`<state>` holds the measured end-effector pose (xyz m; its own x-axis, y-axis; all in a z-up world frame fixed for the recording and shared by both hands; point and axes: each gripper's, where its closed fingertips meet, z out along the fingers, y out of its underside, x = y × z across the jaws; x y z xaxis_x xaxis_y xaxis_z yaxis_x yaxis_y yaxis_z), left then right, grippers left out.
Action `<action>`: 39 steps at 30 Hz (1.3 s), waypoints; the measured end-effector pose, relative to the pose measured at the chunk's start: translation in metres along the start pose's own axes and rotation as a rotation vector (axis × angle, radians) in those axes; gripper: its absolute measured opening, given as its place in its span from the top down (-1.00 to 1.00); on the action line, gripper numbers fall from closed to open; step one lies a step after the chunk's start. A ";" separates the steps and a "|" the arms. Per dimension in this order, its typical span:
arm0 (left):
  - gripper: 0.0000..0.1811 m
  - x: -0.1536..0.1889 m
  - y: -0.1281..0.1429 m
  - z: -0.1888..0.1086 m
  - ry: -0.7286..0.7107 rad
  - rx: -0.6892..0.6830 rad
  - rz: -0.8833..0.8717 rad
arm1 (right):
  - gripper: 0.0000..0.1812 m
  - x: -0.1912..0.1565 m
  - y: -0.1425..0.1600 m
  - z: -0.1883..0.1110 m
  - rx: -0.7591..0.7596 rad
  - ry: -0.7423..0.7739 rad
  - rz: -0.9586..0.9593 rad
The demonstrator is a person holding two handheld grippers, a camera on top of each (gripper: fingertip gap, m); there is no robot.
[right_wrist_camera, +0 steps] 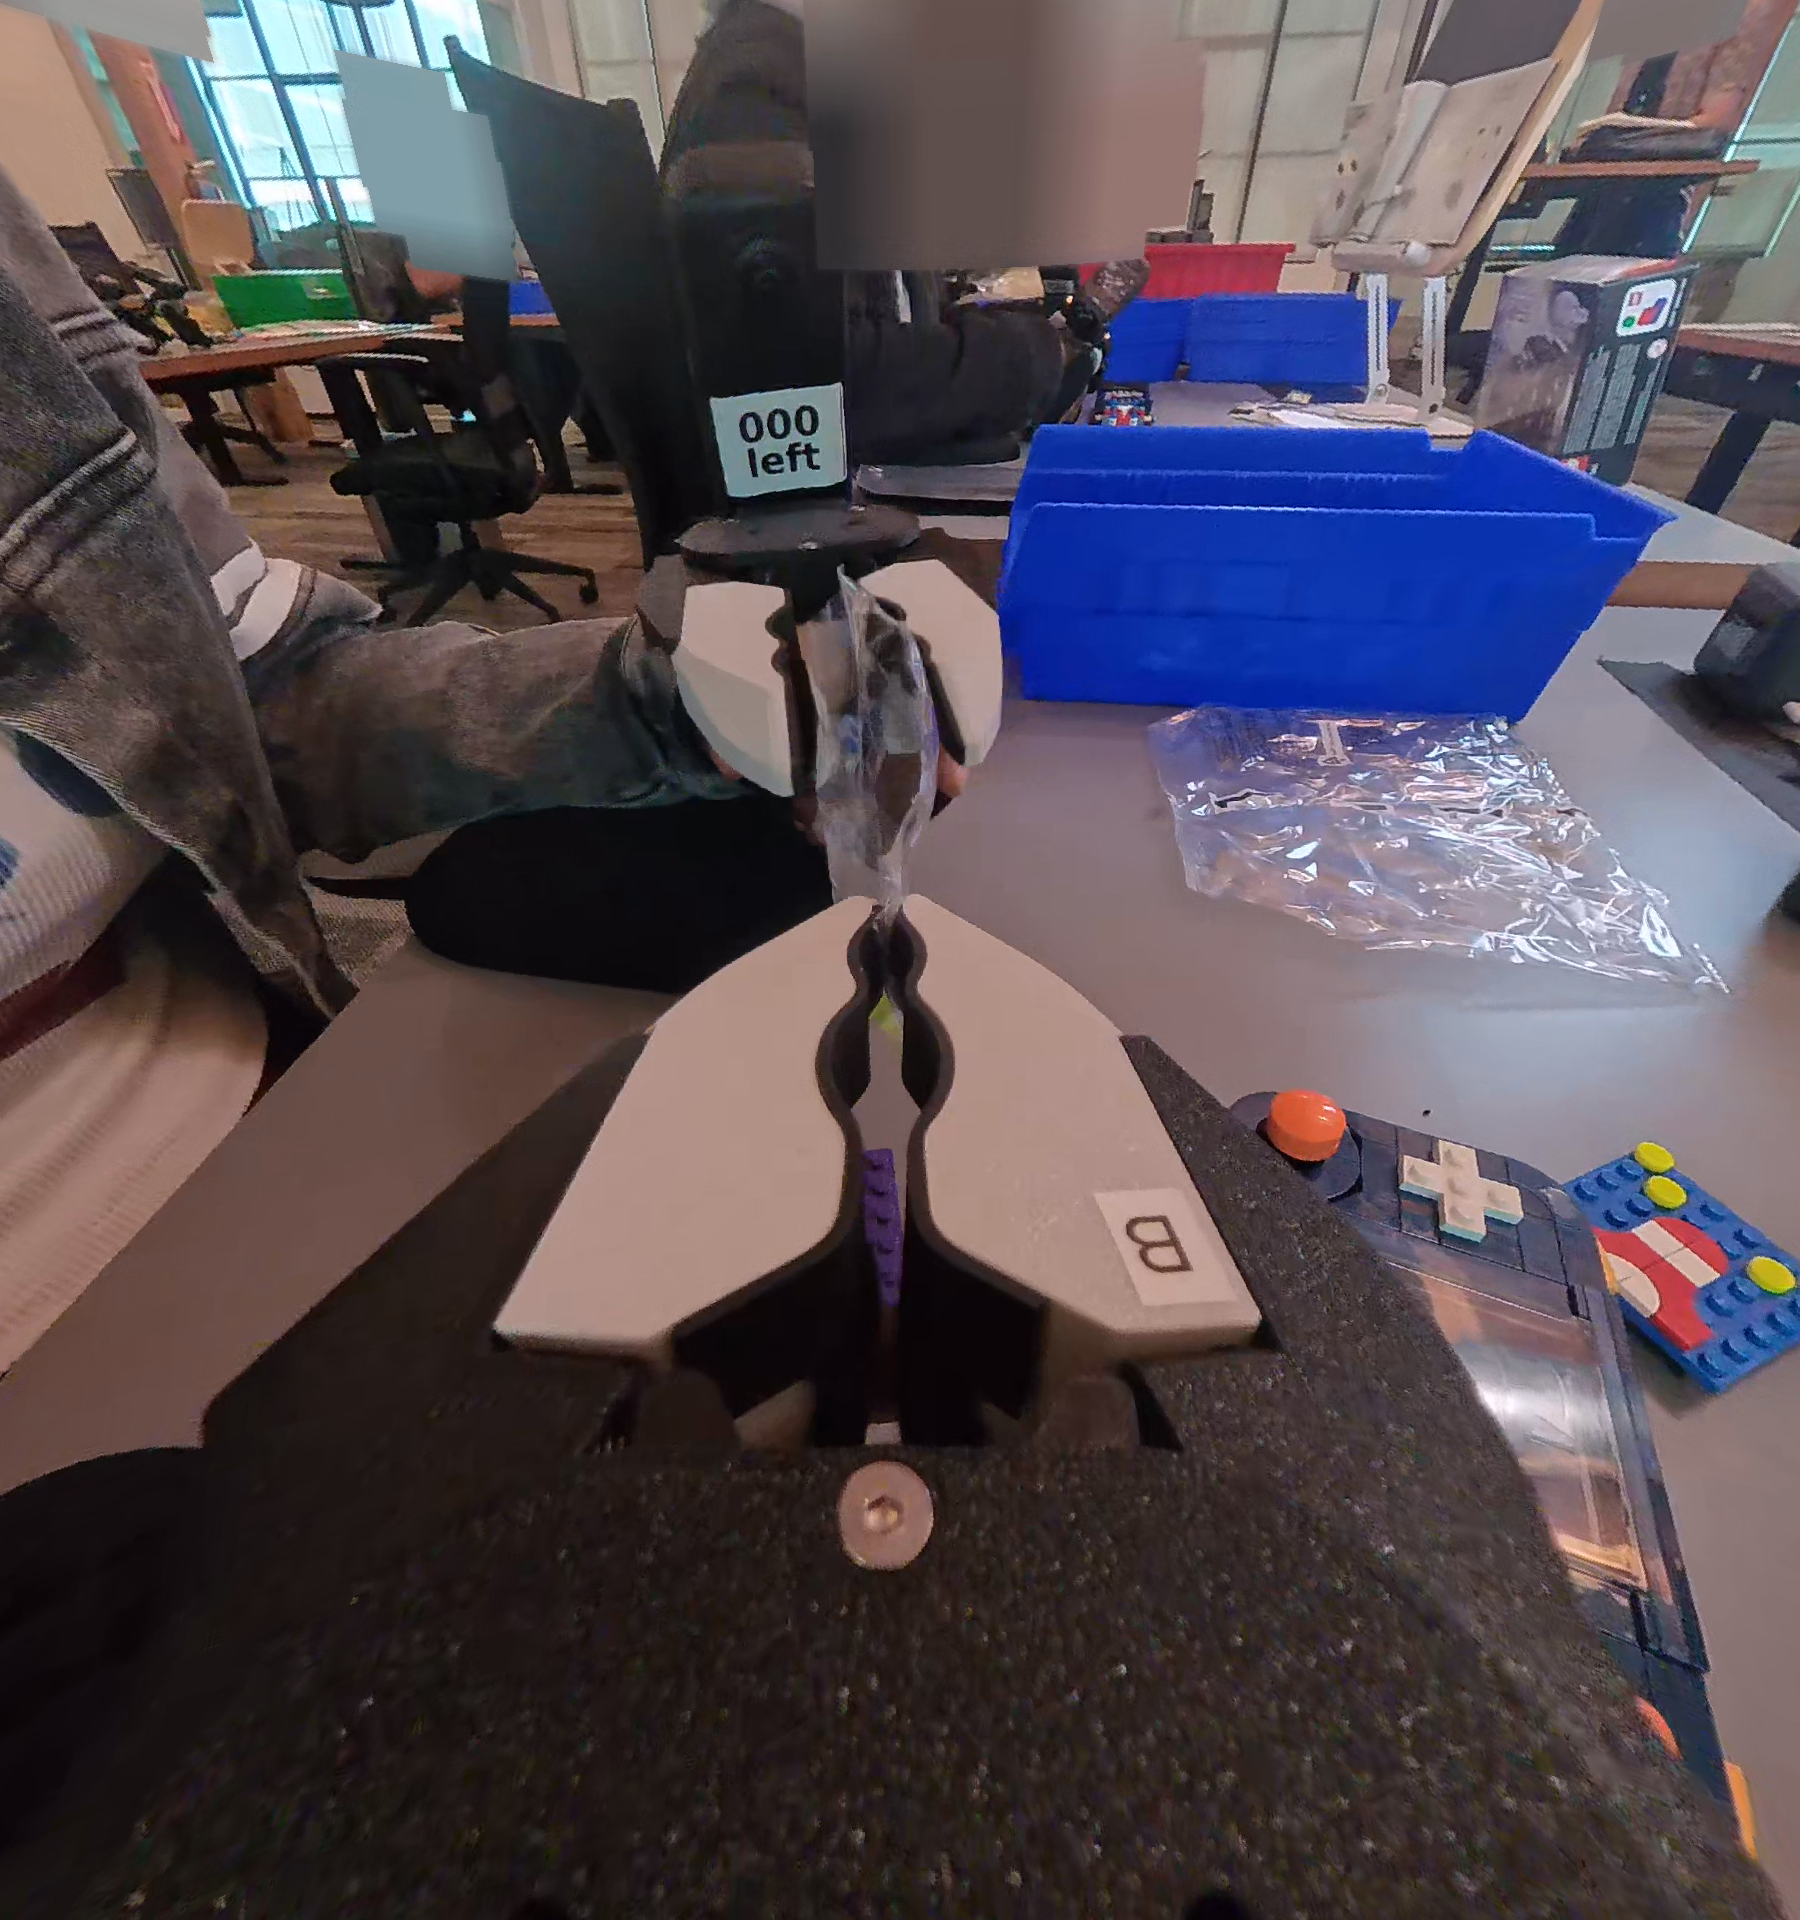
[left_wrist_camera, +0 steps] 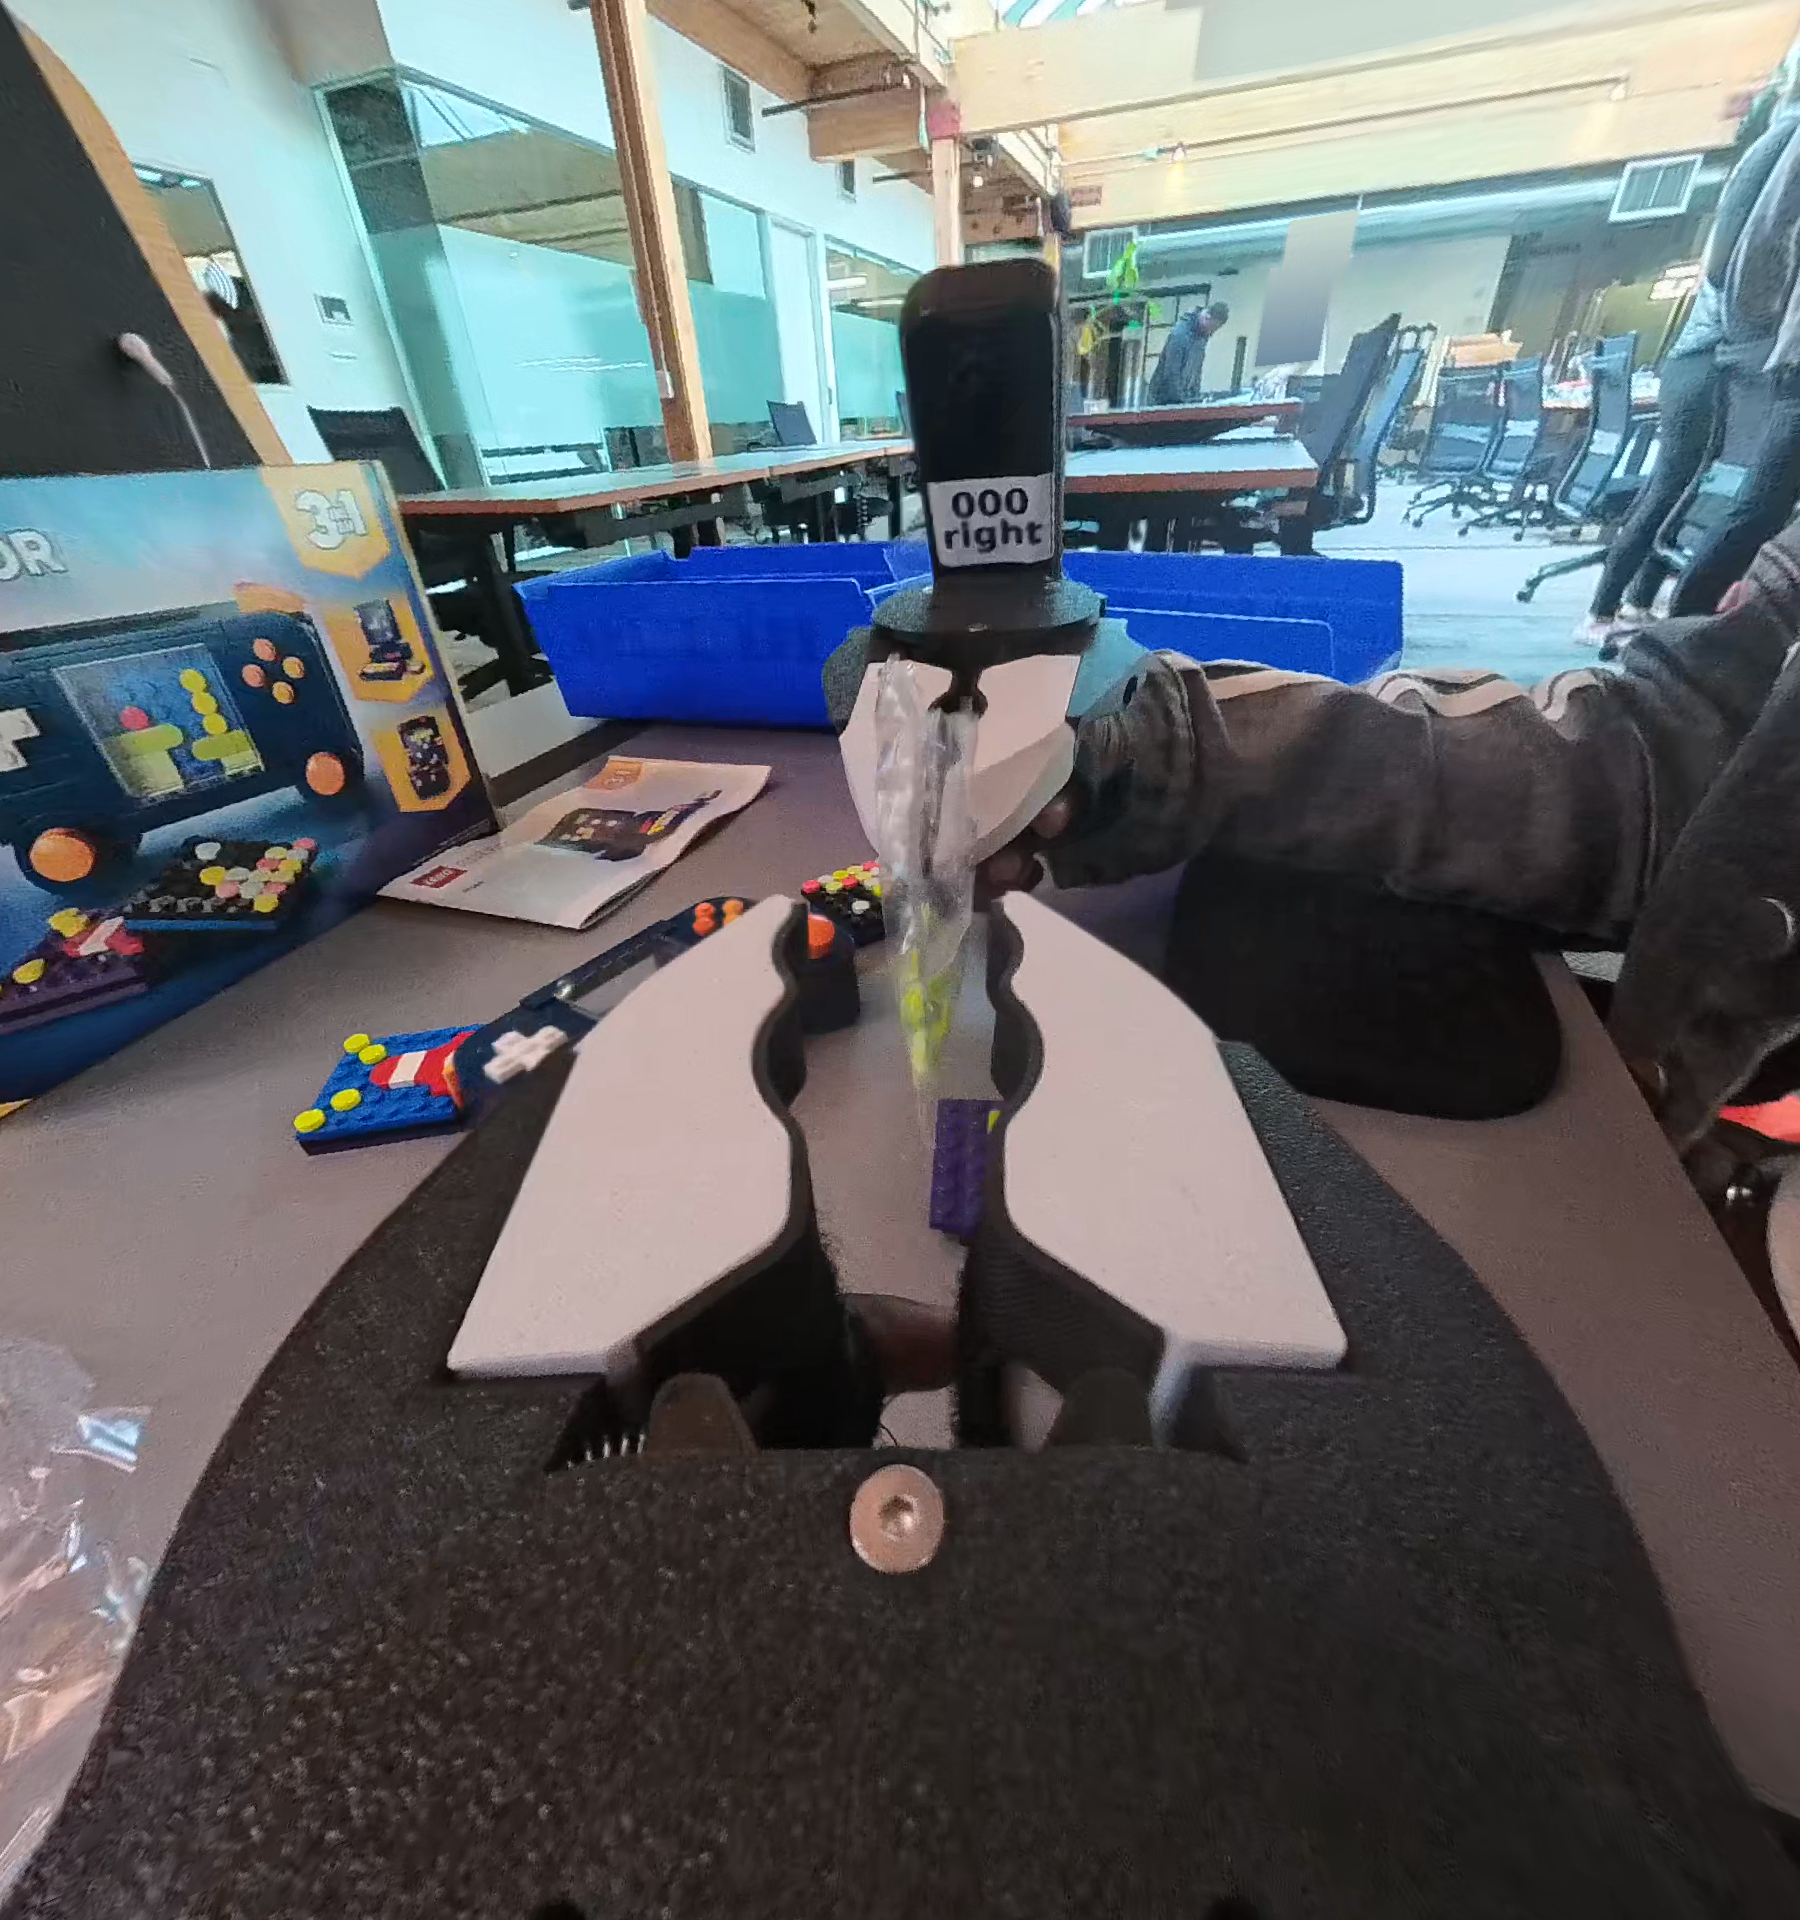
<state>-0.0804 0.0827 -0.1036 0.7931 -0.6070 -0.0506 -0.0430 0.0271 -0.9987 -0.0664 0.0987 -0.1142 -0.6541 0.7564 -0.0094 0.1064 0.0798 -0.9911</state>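
Note:
A clear plastic bag [left_wrist_camera: 922,831] with small yellow pieces in it is stretched between my two grippers, which face each other above the grey table [left_wrist_camera: 148,1226]. My right gripper [right_wrist_camera: 880,914] is shut on one end of the bag [right_wrist_camera: 870,769]; it also shows in the left wrist view [left_wrist_camera: 937,717]. My left gripper [left_wrist_camera: 891,925] has its fingers apart, with the bag hanging between them; it also shows in the right wrist view [right_wrist_camera: 854,707]. A purple brick [left_wrist_camera: 963,1164] shows low between the fingers; I cannot tell whether it is inside the bag.
A brick-set box [left_wrist_camera: 169,748], a booklet [left_wrist_camera: 584,831] and blue bins [left_wrist_camera: 709,634] stand behind. A dark console model [right_wrist_camera: 1478,1299], a blue studded plate [right_wrist_camera: 1727,1268] and an empty clear bag [right_wrist_camera: 1415,831] lie on the table. A person's sleeve rests on a black cushion [left_wrist_camera: 1363,987]. Left and right tips are no more than a few centimetres apart. From either gripper's tips it is about 20 cm to the blue studded plate [right_wrist_camera: 1727,1268]. Seen from the left wrist view [left_wrist_camera: 396,1051] as well.

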 end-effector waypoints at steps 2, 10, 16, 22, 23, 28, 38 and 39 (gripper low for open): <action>0.69 0.001 0.008 0.006 -0.010 -0.060 0.025 | 1.00 -0.003 -0.001 0.001 0.008 -0.015 -0.003; 1.00 0.012 0.003 0.005 0.040 -0.025 0.045 | 0.62 -0.001 -0.008 -0.020 -0.124 0.061 0.039; 1.00 0.038 -0.007 -0.002 0.126 0.061 0.055 | 0.65 -0.021 0.068 -0.104 -0.736 0.384 0.232; 1.00 0.053 0.004 0.004 0.201 -0.013 0.056 | 0.76 -0.027 0.117 -0.123 -0.855 0.498 0.300; 1.00 0.054 0.004 0.004 0.203 -0.017 0.060 | 0.76 -0.028 0.119 -0.124 -0.857 0.505 0.291; 1.00 0.054 0.004 0.004 0.209 -0.012 0.050 | 0.88 -0.033 0.126 -0.122 -0.837 0.517 0.274; 1.00 0.055 0.014 0.009 0.202 -0.080 0.068 | 0.93 -0.035 0.017 -0.072 -0.285 0.440 0.116; 1.00 0.055 0.014 0.010 0.200 -0.082 0.068 | 0.93 -0.042 -0.013 -0.061 -0.156 0.397 0.075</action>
<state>-0.0316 0.0573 -0.1207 0.6510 -0.7513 -0.1081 -0.1480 0.0140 -0.9889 0.0052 0.1057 -0.0926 -0.3042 0.9526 0.0016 0.2749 0.0894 -0.9573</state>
